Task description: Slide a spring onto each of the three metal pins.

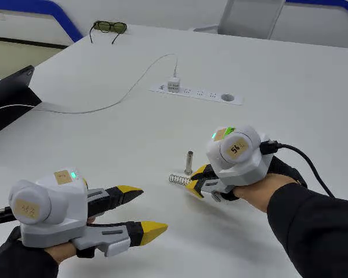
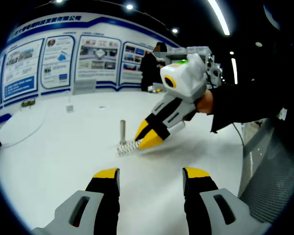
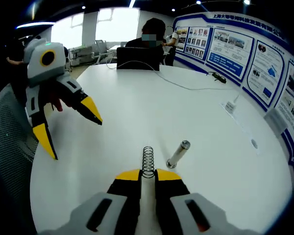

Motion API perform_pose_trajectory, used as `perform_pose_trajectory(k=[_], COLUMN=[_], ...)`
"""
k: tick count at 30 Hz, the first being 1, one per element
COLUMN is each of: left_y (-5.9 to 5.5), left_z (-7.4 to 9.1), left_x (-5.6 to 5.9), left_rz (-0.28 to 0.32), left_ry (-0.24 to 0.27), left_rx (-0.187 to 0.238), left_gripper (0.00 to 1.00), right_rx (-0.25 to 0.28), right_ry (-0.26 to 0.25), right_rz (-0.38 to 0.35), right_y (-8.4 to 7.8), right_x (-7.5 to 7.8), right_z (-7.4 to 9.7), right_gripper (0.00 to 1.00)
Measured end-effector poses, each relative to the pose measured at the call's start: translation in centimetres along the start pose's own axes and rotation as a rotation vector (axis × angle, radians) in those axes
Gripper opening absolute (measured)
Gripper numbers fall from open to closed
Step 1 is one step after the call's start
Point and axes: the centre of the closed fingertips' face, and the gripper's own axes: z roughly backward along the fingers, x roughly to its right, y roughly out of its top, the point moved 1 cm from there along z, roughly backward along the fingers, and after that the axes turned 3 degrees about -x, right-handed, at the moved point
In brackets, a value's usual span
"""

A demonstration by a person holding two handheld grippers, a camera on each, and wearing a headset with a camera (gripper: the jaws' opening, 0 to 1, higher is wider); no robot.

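Left gripper [image 1: 149, 209] gaping and empty, right gripper [image 1: 192, 184] pinching a spring [image 1: 178, 179]
Nearest, the left hovers with jaws spread, probably held clear as a spare; further on, the right is clamped on one end of the coil (free end sticking out), low on the table [image 1: 133, 133] just beside the upright metal pin [image 1: 189, 163], likely lining up to thread it

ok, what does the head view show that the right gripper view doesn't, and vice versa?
Head view adds the hand holding the right gripper and its black cable. Right gripper view adds wall posters and a seated person. Both: the spring in the right jaws, an upright bare pin beside it, the open left gripper, the white table.
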Motion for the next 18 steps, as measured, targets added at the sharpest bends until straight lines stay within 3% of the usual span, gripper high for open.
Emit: perform_pose_trajectory(k=[18], left_y=[0.1], left_z=[0.0], left_x=[-0.1], left_rz=[0.0], left_ry=[0.0], left_rx=[-0.001], left_gripper=[0.52], right_rx=[0.019], right_ry=[0.003], right_rz=[-0.011], right_y=[1.3], right_x=[0.1], right_z=[1.2], right_gripper=[0.12])
